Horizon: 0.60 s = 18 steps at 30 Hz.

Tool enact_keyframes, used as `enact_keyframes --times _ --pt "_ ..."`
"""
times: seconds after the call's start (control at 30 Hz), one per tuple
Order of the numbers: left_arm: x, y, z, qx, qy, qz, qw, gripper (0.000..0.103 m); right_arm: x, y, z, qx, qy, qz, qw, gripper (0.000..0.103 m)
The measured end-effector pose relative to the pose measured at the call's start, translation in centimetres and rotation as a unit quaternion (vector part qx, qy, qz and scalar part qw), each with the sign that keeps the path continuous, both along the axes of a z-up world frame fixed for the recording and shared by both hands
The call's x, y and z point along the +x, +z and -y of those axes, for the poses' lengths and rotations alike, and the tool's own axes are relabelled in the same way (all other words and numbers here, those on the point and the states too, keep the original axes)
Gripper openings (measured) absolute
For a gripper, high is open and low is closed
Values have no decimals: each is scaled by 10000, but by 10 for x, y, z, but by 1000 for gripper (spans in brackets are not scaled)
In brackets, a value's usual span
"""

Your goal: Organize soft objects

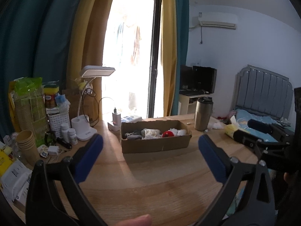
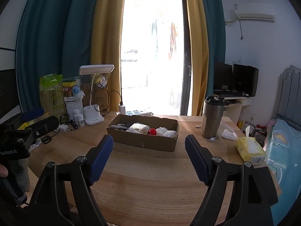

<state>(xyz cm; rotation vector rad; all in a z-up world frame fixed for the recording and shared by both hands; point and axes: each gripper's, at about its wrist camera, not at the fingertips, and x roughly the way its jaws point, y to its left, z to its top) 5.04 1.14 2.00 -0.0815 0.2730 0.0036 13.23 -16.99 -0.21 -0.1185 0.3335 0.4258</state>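
Observation:
A shallow cardboard box (image 1: 156, 146) (image 2: 144, 143) stands mid-table and holds soft things side by side: grey socks (image 1: 132, 134) (image 2: 120, 127), a pale patterned roll (image 1: 151, 132) (image 2: 138, 128), a red plush piece (image 1: 168, 134) (image 2: 152, 131) and white cloth (image 1: 179, 131) (image 2: 166, 131). My left gripper (image 1: 150, 141) is open, blue pads wide apart, nothing between them, short of the box. My right gripper (image 2: 149, 141) is open too, empty, facing the same box from nearer its right end.
On the wooden table (image 2: 150, 179), a steel tumbler (image 2: 213, 118) and yellow tissue pack (image 2: 250, 148) stand right. Desk lamp (image 2: 94, 94), white basket, small bottles, paper cups (image 1: 26, 143) and packets crowd the left edge. A bed (image 2: 282, 150) lies beyond the right edge.

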Motion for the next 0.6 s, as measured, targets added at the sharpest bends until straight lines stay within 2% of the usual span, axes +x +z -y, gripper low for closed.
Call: enact_keyframes --times 0.37,0.6 --pt "-1 -1 6 44 -62 -34 10000 102 -4 2 4 47 -35 41 10000 82" --pt "-2 1 4 -83 -83 15 9999 102 -4 2 4 36 -17 33 10000 82"
